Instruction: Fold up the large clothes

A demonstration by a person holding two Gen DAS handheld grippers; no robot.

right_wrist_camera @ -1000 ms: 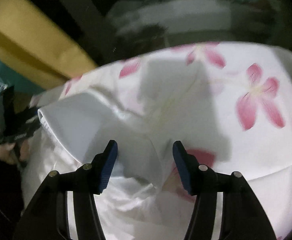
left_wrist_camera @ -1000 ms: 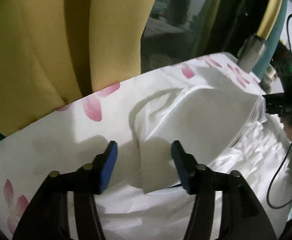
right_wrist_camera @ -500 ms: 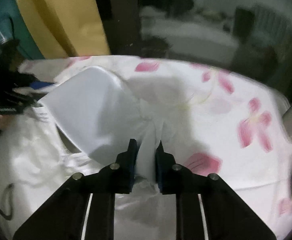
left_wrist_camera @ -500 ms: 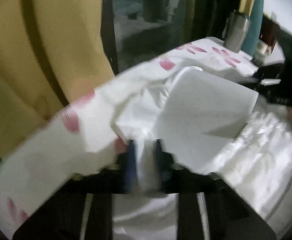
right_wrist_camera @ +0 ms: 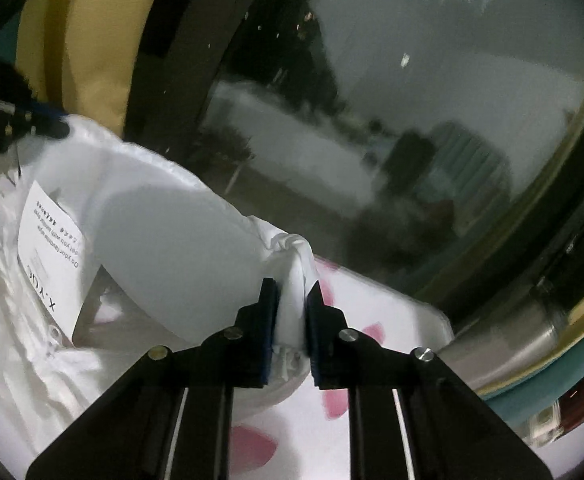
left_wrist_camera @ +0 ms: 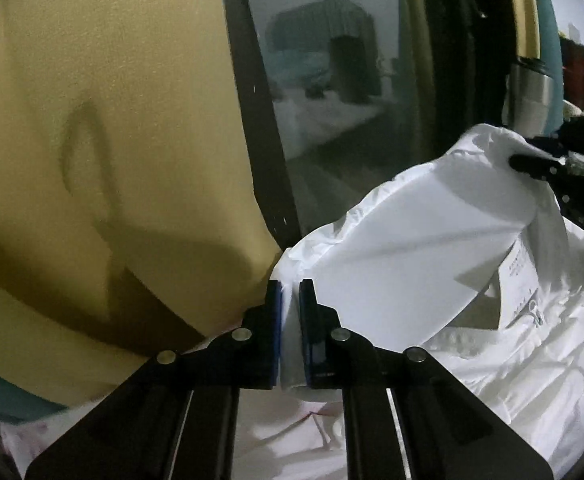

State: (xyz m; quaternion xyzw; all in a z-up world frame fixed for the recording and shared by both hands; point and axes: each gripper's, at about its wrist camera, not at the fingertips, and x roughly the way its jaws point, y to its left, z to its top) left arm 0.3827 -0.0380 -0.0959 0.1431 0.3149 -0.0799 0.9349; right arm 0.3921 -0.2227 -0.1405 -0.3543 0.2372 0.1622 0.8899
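Both my grippers have just been closing and have lifted the white garment (left_wrist_camera: 432,248) off the flowered sheet (right_wrist_camera: 372,420). Nearest me, the left gripper (left_wrist_camera: 291,328) pinches one bunched corner; the right gripper (right_wrist_camera: 292,320) clamps the other. Between them the cloth hangs taut, its label (right_wrist_camera: 50,256) showing. Beyond stand the yellow curtain (left_wrist_camera: 112,120) and dark window (right_wrist_camera: 372,120).

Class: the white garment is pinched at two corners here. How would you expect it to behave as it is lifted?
The white garment probably behaves floppily: it bunches at the left hand-held gripper and the right hand-held gripper, and sags between. It looks thin, so likely light. Its slight sheen hints it may slip; the paper tag would dangle.
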